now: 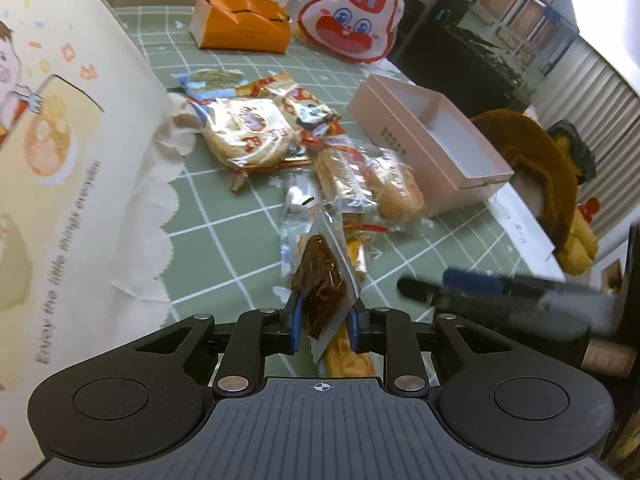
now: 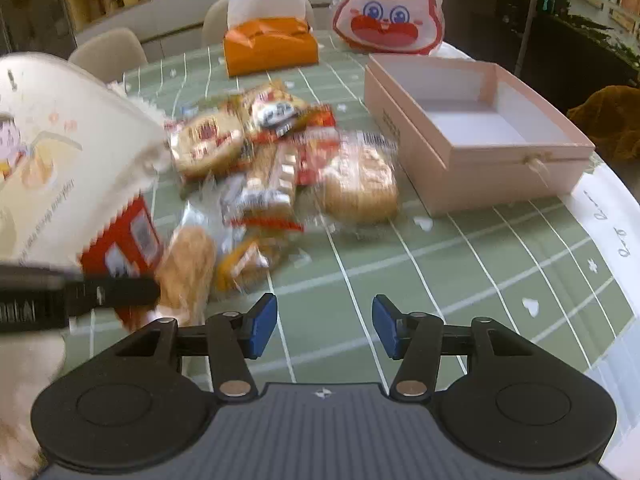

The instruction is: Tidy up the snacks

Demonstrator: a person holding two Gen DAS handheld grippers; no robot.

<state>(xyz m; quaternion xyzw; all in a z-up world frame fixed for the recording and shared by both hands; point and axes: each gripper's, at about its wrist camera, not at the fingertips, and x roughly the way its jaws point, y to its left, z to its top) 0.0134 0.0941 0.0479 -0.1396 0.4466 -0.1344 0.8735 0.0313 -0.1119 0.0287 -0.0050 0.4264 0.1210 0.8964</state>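
Observation:
My left gripper is shut on a brown snack packet in clear wrap, held just above the green checked tablecloth. Beyond it lies a pile of wrapped breads and snacks, which the right wrist view shows blurred. An open pink box with a bare white inside stands to the right of the pile. My right gripper is open over bare cloth with nothing between its pads. One of its fingers shows blurred in the left wrist view.
A cream paper bag with drawings fills the left side. At the back stand an orange tissue box and a rabbit-face bag. A brown plush toy lies at the right table edge. Chairs stand behind the table.

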